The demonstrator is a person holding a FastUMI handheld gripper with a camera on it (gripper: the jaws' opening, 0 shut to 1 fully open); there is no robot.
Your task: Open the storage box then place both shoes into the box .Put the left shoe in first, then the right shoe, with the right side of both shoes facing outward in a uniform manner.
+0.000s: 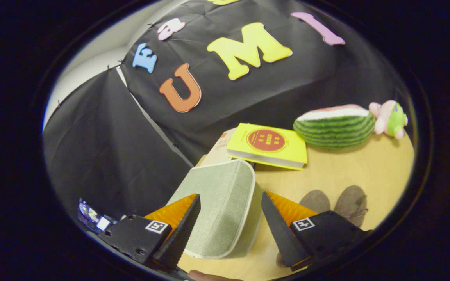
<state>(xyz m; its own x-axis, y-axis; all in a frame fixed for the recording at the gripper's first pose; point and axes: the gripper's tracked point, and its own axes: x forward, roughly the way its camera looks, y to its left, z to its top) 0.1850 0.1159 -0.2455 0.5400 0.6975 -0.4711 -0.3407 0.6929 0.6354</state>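
A grey-green fabric storage box (pixel 219 183) with pale piping stands on the wooden table (pixel 369 168), its lid down. My gripper (pixel 231 198) is open, and the box lies between its two fingers, spanning nearly the whole gap. I cannot tell whether either finger touches it. Two grey-brown shoes (pixel 334 203) lie side by side on the table just to the right of the box, beyond the right finger, which hides their near parts.
A yellow book (pixel 268 145) lies on another book beyond the box. Further right are a watermelon-slice plush (pixel 334 127) and a small pink and green toy (pixel 391 119). The black booth cloth hangs behind and to the left.
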